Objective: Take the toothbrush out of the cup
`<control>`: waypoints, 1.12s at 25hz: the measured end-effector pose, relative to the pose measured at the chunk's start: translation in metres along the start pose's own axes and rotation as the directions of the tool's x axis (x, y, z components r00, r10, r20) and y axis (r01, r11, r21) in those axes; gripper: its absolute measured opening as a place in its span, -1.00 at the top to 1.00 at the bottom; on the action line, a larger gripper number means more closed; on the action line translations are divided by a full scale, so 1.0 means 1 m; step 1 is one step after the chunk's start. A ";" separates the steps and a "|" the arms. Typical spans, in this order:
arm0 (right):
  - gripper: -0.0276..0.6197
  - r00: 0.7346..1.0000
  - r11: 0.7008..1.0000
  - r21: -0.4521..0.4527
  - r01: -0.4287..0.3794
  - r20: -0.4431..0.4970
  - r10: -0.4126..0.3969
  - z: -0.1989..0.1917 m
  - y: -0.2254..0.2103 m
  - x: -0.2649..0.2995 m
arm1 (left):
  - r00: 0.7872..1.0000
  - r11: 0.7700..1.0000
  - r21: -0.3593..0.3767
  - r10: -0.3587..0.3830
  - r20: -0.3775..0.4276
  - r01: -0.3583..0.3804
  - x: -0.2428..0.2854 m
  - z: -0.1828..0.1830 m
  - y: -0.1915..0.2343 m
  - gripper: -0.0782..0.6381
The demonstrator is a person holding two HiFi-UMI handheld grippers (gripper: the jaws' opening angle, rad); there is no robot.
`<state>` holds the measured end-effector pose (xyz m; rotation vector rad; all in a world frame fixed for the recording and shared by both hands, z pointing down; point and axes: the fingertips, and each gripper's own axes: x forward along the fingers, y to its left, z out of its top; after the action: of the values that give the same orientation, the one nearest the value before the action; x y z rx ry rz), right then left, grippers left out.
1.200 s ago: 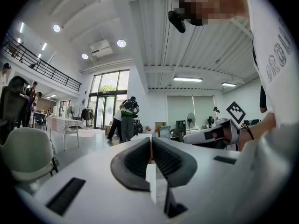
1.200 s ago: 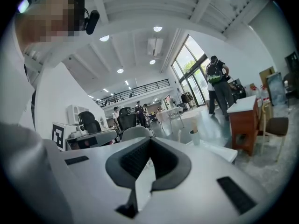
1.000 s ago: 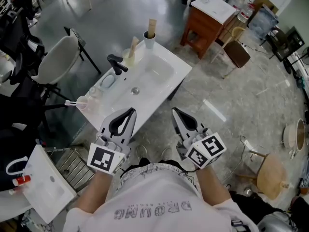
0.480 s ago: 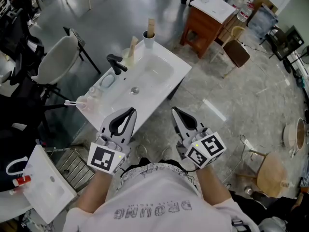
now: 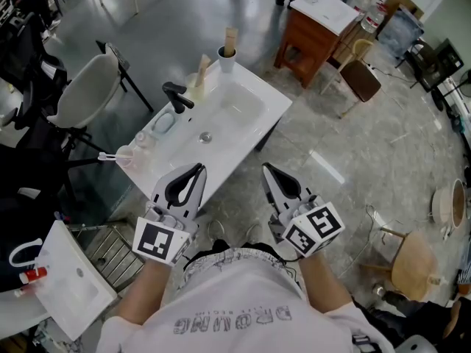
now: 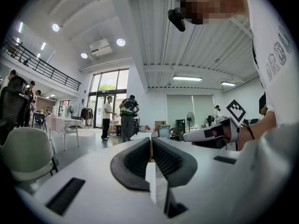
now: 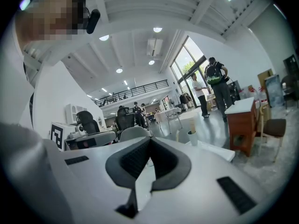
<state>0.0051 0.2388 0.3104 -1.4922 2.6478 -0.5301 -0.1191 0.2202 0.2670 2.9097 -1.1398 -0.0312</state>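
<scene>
The washstand [image 5: 257, 120] is white, its tap [image 5: 176, 95] black. The cabinet [image 5: 309, 46] is reddish-brown. The left gripper [image 5: 199, 168] and right gripper [image 5: 266, 168] are white, with black-and-white square markers.

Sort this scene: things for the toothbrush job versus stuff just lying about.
Job: cup, toothbrush standing in it, left tool, right tool, both shut and empty.
Lying about: black faucet, small dish, wooden cabinet, white chair.

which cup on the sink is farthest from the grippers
The white cup at the sink's far corner, a wooden toothbrush upright in it; the clear cup sits nearest.
</scene>
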 end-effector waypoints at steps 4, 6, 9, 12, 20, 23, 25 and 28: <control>0.90 1.000 1.000 -0.004 0.004 0.003 -0.004 0.001 0.000 0.000 | 1.000 1.000 0.002 0.001 -0.011 -0.001 0.000 -0.002 0.000 0.70; 0.90 1.000 1.000 -0.008 0.004 0.005 -0.004 0.002 0.001 -0.001 | 1.000 1.000 0.003 0.006 -0.021 -0.006 0.000 -0.004 0.001 0.69; 0.89 1.000 1.000 -0.014 -0.001 0.010 0.001 0.003 0.003 0.000 | 1.000 1.000 0.006 0.008 -0.025 -0.008 0.001 -0.004 0.002 0.69; 0.89 1.000 1.000 -0.023 -0.001 0.008 0.002 0.004 0.003 0.001 | 0.999 1.000 0.007 0.014 -0.032 -0.014 0.003 -0.003 0.003 0.68; 0.82 1.000 1.000 -0.031 -0.002 0.006 0.002 0.004 0.003 0.003 | 0.999 1.000 0.006 0.004 -0.040 -0.004 0.004 -0.008 0.003 0.58; 0.77 1.000 0.999 -0.032 -0.007 0.000 0.007 0.003 0.004 0.004 | 0.999 1.000 0.006 0.004 -0.042 -0.004 0.005 -0.007 0.003 0.56; 0.74 1.000 0.999 -0.032 -0.009 -0.001 0.008 0.004 0.004 0.005 | 0.999 1.000 0.007 0.005 -0.047 -0.005 0.006 -0.007 0.004 0.55; 0.69 1.000 0.999 -0.032 -0.008 0.000 0.008 0.004 0.002 0.004 | 0.999 1.000 0.006 0.000 -0.045 0.000 0.006 -0.010 0.002 0.52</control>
<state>0.0018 0.2350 0.3062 -1.4893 2.6737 -0.4897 -0.1158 0.2145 0.2768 2.9000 -1.1349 0.0378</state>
